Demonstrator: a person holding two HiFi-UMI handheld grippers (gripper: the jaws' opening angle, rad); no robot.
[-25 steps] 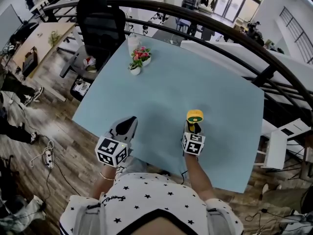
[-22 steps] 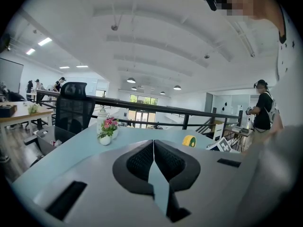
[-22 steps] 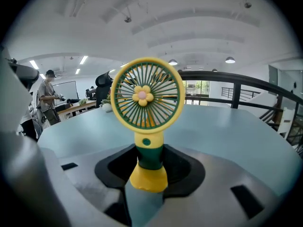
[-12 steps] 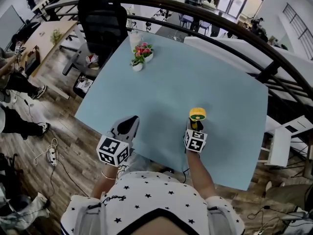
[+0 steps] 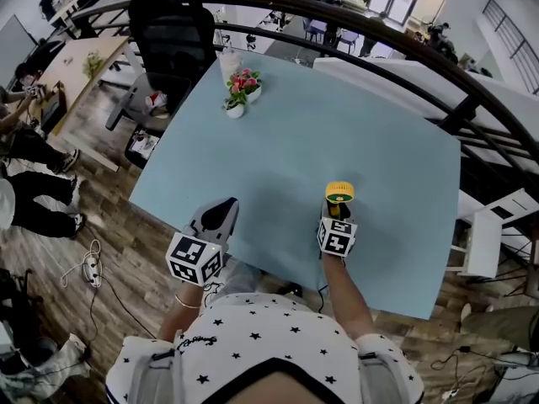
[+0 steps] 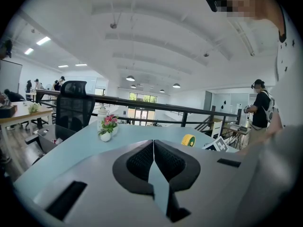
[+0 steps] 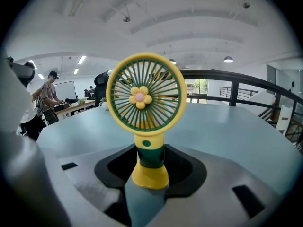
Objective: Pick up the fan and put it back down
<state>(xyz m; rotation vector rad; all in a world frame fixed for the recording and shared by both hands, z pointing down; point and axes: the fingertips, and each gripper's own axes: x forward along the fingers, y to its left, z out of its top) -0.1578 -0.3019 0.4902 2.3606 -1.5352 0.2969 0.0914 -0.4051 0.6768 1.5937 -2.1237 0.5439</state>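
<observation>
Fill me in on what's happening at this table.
A person stands at a light blue table with a claw in each hand. The right claw is closed on the green stem of a small yellow-and-green fan, which stands upright. Whether its base rests on the table or is just off it cannot be told. The left claw is shut and empty near the table's near edge. A small flower pot sits at the far side.

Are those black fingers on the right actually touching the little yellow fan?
Touching. The right gripper view shows the fingers pressed against both sides of the fan at its green stem, with no gap visible.
</observation>
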